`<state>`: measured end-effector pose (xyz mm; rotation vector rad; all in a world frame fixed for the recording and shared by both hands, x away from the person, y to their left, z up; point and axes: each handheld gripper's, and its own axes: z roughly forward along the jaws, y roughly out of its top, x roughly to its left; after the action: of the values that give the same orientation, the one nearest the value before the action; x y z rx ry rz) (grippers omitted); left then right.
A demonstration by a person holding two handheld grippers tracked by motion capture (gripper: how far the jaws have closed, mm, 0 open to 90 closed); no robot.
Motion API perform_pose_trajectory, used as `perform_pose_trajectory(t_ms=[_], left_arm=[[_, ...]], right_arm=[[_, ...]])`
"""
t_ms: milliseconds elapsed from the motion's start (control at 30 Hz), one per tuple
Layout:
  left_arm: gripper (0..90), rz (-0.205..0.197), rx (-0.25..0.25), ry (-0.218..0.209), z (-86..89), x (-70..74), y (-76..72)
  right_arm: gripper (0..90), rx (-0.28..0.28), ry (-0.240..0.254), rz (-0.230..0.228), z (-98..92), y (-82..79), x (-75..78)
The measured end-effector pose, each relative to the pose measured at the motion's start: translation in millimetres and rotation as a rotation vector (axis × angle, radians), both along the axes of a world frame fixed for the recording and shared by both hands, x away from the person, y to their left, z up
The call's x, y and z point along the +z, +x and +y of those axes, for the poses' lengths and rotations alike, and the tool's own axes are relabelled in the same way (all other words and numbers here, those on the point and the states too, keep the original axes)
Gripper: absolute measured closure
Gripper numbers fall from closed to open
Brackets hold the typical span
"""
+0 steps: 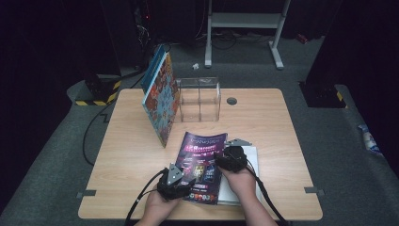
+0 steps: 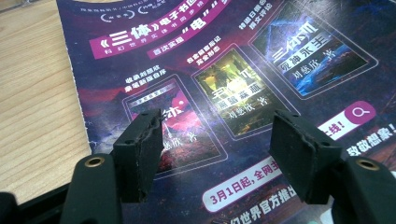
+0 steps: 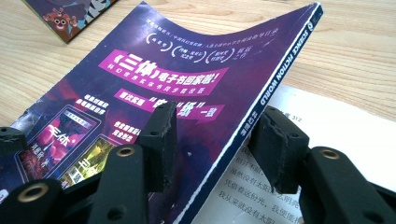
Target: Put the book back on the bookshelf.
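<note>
Purple glossy magazine lies at the near middle of the pale wooden surface, its cover lifted off the white printed pages.

The clear plastic box, divided into compartments, stands empty at the far middle, a colourful picture book leaning beside it; grey carpet lies around, the room dark. Left tool hovers released over the shiny cover. Right tool straddles the cover's spine edge; whether it pinches, I cannot tell.

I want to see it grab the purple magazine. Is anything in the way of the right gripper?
No, nothing is. The right gripper already has the purple magazine spine between its jaws, lifted off the white page underneath.
</note>
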<state>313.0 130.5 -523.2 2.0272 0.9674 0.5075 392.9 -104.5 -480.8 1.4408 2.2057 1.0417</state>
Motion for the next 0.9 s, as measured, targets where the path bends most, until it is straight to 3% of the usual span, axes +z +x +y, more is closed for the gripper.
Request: perform_pose_trajectory(t_ms=[267,533,700,867,900], left_arm=[[34.7,0.002,-0.001,-0.002,0.1,0.0,0.2],[34.9,-0.002,0.001,0.004,0.9,0.2,0.4],[35.1,0.008,0.002,-0.007,0.4,-0.1,0.2],[35.0,0.009,0.001,-0.014,1.4,0.4,0.4],[34.9,0.009,0.001,-0.014,1.4,0.4,0.4]], right_arm=[[65.8,0.019,0.0,-0.012,1.2,-1.9,0.4],[68.5,0.027,0.019,-0.036,2.2,-7.2,4.7],[70.3,0.031,0.057,-0.054,1.9,-13.0,9.7],[74.2,0.03,0.148,-0.089,0.2,-23.9,18.6],[74.2,0.03,0.148,-0.089,0.2,-23.9,18.6]])
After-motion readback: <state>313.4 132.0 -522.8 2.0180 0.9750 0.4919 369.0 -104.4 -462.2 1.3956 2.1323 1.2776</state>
